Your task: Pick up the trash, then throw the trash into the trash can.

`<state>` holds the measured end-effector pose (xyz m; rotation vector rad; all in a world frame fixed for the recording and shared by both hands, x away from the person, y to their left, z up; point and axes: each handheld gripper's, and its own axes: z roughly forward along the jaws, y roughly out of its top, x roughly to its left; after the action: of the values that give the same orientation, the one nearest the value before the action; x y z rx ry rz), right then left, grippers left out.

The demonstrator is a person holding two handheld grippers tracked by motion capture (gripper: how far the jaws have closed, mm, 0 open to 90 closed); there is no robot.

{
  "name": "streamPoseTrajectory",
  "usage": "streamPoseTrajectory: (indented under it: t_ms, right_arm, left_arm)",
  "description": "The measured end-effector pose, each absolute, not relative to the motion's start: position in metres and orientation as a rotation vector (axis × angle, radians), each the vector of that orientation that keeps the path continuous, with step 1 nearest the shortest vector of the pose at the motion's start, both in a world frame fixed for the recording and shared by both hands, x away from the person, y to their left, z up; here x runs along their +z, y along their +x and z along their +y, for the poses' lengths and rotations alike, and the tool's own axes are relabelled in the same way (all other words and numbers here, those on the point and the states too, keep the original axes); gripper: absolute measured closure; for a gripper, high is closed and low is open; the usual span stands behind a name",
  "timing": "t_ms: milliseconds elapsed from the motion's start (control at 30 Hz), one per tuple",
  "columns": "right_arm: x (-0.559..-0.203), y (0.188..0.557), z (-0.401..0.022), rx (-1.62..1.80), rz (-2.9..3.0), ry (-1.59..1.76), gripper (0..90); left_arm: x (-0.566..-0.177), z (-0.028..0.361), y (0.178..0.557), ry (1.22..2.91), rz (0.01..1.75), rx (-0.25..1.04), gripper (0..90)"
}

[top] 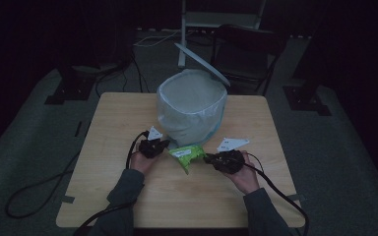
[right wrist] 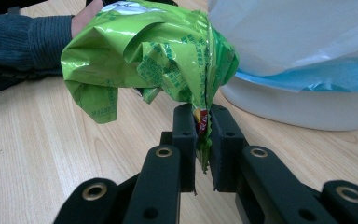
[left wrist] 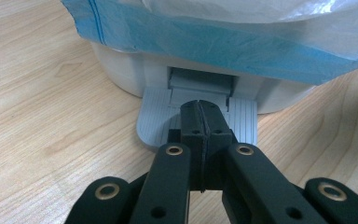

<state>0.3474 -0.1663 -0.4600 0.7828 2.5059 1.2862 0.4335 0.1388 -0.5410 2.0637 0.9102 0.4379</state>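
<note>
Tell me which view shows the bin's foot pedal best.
The left gripper view: the grey ribbed foot pedal lies close and sharp, with the shut left gripper on it. In the high view that hand covers the spot at the bin; the right gripper view shows the bin's base.

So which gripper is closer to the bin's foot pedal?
Left. The left gripper has its shut jaws right on the grey pedal at the bin's base. The right gripper is off to the side, holding the green wrapper.

Small dark green print is seen on the crumpled green wrapper (right wrist: pixel 158 56), but it is too small and creased to be read.
</note>
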Motion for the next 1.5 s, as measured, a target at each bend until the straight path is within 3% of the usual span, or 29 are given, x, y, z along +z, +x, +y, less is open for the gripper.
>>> streamPoseTrajectory:
  t_ms: [1500]
  right_arm:
    - [-0.427,0.339,-0.174,1.351,2.451,0.712,82.2]
  left_arm:
    - [-0.541,0.139,0.434,2.06,0.913,0.433,90.0]
